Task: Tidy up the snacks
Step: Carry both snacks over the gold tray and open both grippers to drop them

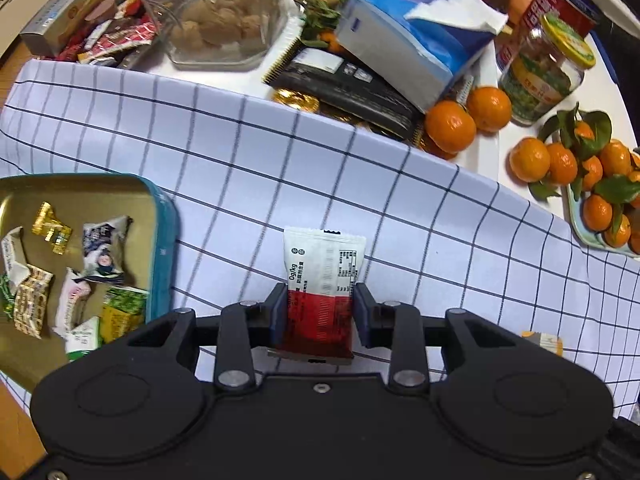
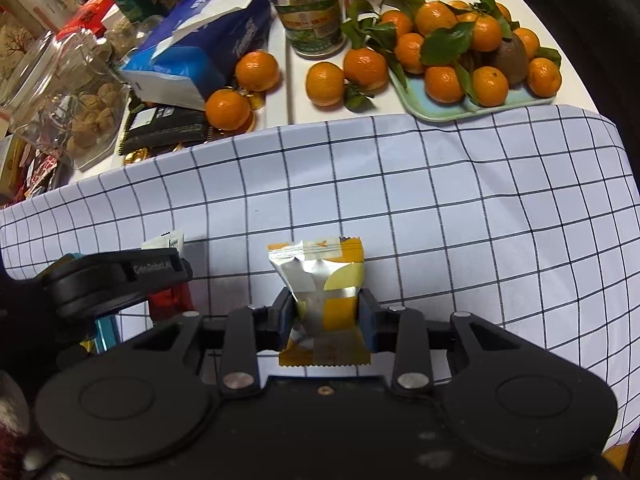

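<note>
My left gripper (image 1: 319, 304) is shut on a white and red snack packet (image 1: 322, 272), held above the checked cloth (image 1: 360, 184). A teal tin (image 1: 162, 248) with a gold inside lies to its left and holds several wrapped snacks (image 1: 102, 252). My right gripper (image 2: 327, 312) is shut on a silver, yellow and orange snack packet (image 2: 320, 276), also over the cloth (image 2: 440, 220). The left gripper (image 2: 116, 280) with its red packet (image 2: 172, 300) shows at the left of the right wrist view. A bit of the orange packet (image 1: 542, 342) shows at the right of the left wrist view.
Behind the cloth stand a blue tissue pack (image 1: 404, 32), a green-lidded jar (image 1: 544, 68), a clear container of walnuts (image 1: 224, 20), a black packet (image 1: 352, 84), loose mandarins (image 1: 450, 126) and a tray (image 2: 440, 114) of mandarins. More wrapped snacks (image 1: 112, 36) lie at back left.
</note>
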`<state>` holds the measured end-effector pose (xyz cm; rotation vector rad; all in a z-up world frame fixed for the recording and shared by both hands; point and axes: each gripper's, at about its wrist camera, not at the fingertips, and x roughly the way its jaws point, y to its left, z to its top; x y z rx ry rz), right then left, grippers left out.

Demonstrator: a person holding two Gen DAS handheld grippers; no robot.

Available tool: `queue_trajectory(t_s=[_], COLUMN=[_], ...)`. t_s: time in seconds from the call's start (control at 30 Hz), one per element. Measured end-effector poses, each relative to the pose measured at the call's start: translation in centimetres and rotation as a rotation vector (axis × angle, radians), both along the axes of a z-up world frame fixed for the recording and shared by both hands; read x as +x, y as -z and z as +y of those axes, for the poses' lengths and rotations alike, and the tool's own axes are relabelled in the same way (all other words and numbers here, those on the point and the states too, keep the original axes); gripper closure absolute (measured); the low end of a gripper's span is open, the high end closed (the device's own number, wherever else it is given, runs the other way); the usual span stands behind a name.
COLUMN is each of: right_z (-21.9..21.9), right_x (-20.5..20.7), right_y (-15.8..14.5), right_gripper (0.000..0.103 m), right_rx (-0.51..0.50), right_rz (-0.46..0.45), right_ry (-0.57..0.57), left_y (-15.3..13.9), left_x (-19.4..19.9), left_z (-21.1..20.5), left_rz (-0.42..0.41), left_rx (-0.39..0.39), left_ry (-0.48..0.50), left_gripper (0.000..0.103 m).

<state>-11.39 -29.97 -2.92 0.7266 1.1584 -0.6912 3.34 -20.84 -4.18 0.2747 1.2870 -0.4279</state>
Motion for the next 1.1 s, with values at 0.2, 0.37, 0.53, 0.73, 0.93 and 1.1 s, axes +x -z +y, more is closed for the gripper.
queue_trajectory(t_s=[0.2, 0.37, 0.53, 0.73, 0.93, 1.1], right_z=[2.3, 4.5, 7.3, 10.9, 15.0, 18.7], right_x=[2.0, 4.2, 6.5, 8.3, 9.8, 11.1], right_y=[-1.1, -1.6, -1.9, -2.3, -3.2, -3.7], right_gripper=[0.067, 0.067, 0.067, 0.067, 0.067, 0.067], right_rx=[-0.014, -0.009, -0.011, 0.004, -0.017, -0.02], right_rz=[-0.01, -0.037, -0.078, -0.126, -0.16, -0.196], right_ry=[-0.046, -0.091, -0.132, -0.176, -0.25, -0.334], left_y=[-1.8, -2.9, -3.7, -4.6, -5.6, -5.5], left_x=[1.4, 3.2, 5.3, 7.7, 9.6, 10.8], left_z=[2.7, 5.6, 9.6, 15.1, 20.0, 23.3], left_rz=[-0.047, -0.079, -0.135, -0.157, -0.186, -0.189], left_rx=[0.01, 0.022, 0.043, 0.052, 0.077, 0.104], left_ry=[-0.031, -0.063, -0.114, -0.227, -0.336, -0.397], left_gripper=[0.06, 0.06, 0.06, 0.06, 0.06, 0.06])
